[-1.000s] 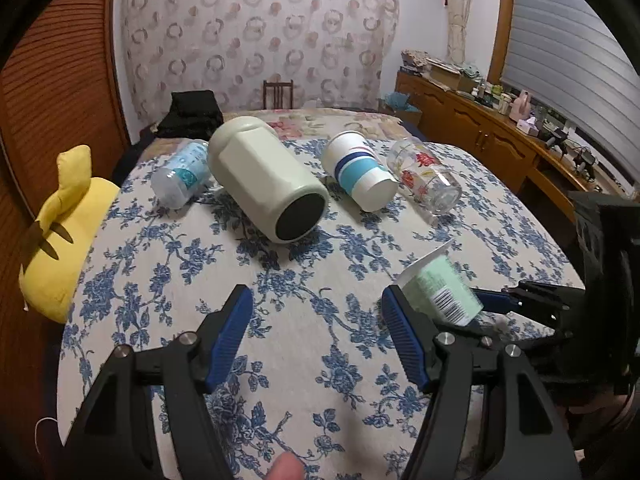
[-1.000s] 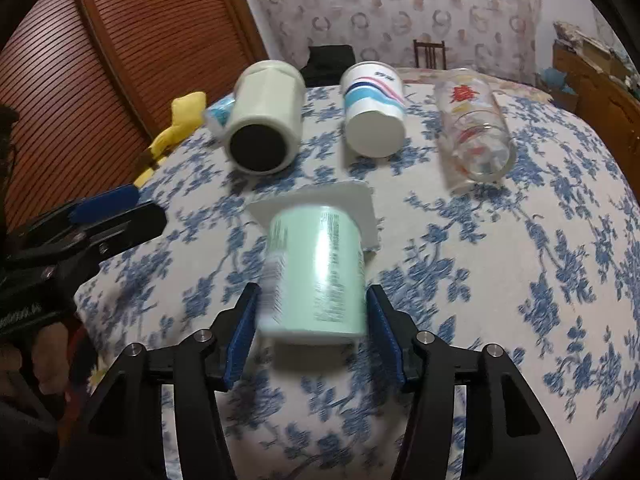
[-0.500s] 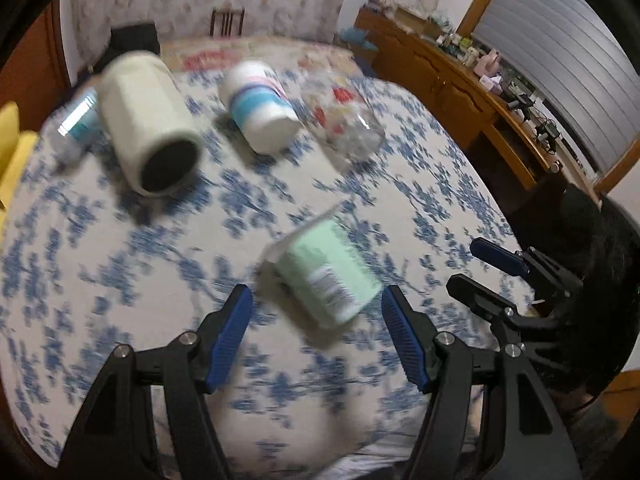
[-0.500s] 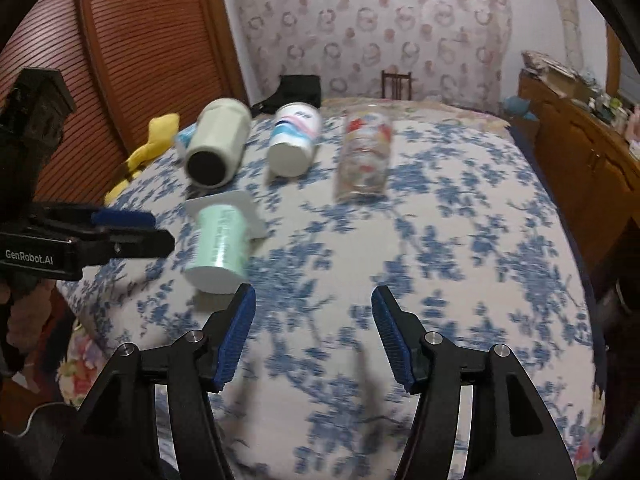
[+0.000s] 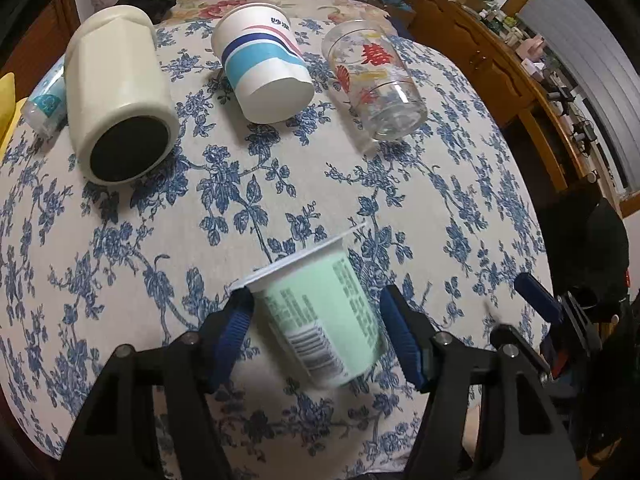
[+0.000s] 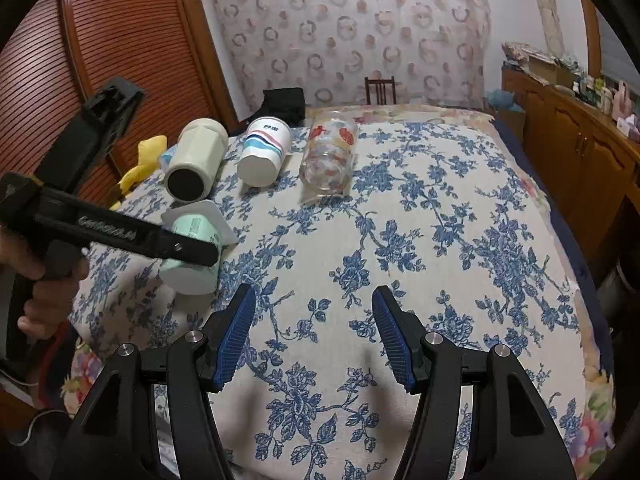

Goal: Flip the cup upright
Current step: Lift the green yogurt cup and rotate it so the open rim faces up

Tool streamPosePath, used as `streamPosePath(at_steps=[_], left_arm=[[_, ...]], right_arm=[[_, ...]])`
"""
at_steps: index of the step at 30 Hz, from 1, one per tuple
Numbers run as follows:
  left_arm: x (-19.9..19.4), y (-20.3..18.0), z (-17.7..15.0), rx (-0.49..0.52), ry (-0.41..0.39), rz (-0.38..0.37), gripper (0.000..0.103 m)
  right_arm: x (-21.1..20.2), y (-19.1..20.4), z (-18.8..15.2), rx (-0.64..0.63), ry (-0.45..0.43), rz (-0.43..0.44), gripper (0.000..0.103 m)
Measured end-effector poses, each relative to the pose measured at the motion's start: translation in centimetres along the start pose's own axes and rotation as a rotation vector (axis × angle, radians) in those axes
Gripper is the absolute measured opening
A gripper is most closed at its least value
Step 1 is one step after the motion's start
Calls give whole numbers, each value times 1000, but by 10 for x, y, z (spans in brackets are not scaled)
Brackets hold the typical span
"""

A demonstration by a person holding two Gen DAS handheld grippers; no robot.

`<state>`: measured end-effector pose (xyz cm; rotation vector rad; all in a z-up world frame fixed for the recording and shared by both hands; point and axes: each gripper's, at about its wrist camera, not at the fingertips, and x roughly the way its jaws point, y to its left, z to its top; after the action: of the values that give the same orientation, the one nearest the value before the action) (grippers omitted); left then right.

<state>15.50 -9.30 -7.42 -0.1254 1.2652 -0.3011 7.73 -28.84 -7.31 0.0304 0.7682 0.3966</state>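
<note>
Left hand-held gripper (image 5: 316, 334) straddles a pale green cup (image 5: 324, 316) that lies on its side on a bed (image 5: 120, 240) spread with a blue-flowered cover; the blue pads sit wide, one just beside each flank of the cup, and contact cannot be made out. The cup's white-rimmed mouth points toward 11 o'clock, away from the camera, with its barcode facing up and its base toward the lens.

At 3 o'clock in the left wrist view, the black frame and blue pad of the right hand-held gripper (image 5: 536, 300) hang past the edge of the bed. In its own view the right hand-held gripper (image 6: 314, 336) hovers over bare cover with its jaws spread wide and nothing between them. From there, the green cup (image 6: 192, 256) lies at 10 o'clock, partly crossed by the black arm of the left hand-held gripper (image 6: 188, 250), with a hand (image 6: 36, 280) gripping its handle at 9 o'clock.

Farther up the bed, four more vessels lie tipped over in a row: at 11 o'clock a cream mug (image 5: 116, 96) with a dark base facing the camera, a small clear bottle (image 5: 44, 104) touching its left side, at 12 o'clock a paper cup (image 5: 264, 68) banded in blue and pink, and at 1 o'clock a printed drinking glass (image 5: 372, 80). A yellow plush toy (image 6: 140, 164) sits at the bed's left edge. Beyond, a dark chair (image 6: 380, 90) stands against a patterned curtain (image 6: 352, 32), and a wooden cabinet (image 6: 568, 140) lines the right-hand wall.
</note>
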Motion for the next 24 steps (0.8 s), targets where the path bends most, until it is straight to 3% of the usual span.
streamPosePath(at_steps=[4, 6, 16, 24], left_arm=[[2, 3, 6, 9, -11, 21, 63], [2, 4, 9, 10, -22, 24, 51], [-20, -2, 22, 176, -294, 25, 51], [-1, -4, 24, 233, -406, 81, 50]], right_arm=[[4, 2, -3, 1, 10, 3, 62], [6, 2, -4, 2, 12, 6, 62], [15, 0, -9, 25, 30, 5, 62], [20, 5, -17, 13, 42, -9, 62]])
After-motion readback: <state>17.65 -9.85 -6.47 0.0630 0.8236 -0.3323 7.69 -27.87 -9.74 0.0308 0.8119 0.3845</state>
